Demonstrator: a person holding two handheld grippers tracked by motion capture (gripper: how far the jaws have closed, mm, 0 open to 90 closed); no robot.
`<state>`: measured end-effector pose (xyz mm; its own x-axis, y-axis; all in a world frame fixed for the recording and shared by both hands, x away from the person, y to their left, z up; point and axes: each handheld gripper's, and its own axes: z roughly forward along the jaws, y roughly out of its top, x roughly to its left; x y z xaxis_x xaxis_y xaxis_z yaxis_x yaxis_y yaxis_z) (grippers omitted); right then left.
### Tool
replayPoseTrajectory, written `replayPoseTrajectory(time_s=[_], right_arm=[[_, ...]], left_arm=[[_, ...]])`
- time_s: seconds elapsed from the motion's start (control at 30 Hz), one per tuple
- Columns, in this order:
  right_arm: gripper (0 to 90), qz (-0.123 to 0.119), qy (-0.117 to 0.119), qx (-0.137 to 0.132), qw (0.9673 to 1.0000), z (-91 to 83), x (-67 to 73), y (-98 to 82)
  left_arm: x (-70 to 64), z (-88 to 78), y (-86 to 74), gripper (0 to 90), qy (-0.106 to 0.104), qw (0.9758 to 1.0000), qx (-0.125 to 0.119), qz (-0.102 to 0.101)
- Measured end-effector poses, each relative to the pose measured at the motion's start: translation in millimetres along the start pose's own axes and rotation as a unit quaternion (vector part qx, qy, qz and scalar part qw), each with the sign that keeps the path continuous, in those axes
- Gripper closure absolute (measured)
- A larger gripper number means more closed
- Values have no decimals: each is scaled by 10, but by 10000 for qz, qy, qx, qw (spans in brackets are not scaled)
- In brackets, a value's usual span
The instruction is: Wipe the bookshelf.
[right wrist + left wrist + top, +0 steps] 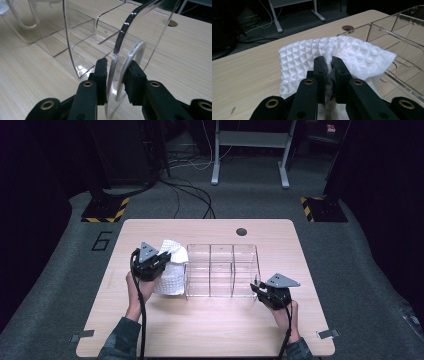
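At nine o'clock on the counter (210, 330), the left gripper (328, 65) pinched a white cloth (352, 55); the right gripper (116, 75), at four o'clock, clamped the clear organizer's (222, 270) wall, which could tip if tugged.

My two grippers are black. The left gripper (159, 261) and the right gripper (258, 287) each carry a grey three-cornered plate and a black cable. Brass-coloured rivets sit on the jaw arms. My sleeves are dark green camouflage.
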<state>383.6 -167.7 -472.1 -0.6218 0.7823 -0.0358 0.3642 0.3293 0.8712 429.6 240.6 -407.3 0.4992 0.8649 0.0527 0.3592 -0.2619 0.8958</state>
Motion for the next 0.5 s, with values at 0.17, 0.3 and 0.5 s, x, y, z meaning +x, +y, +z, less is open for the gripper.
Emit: replayPoseTrajectory(time_s=[0.17, 0.3, 0.5], right_arm=[[729, 5, 14, -22, 10000, 3, -7, 0], [729, 61, 25, -40, 10000, 2, -1, -6], [729, 61, 11, -15, 10000, -2, 5, -6]], left_arm=[[1, 118, 12, 832, -23, 9999, 151, 25], [18, 184, -18, 831, -144, 9997, 204, -88], [-15, 281, -55, 831, -370, 9989, 273, -71]])
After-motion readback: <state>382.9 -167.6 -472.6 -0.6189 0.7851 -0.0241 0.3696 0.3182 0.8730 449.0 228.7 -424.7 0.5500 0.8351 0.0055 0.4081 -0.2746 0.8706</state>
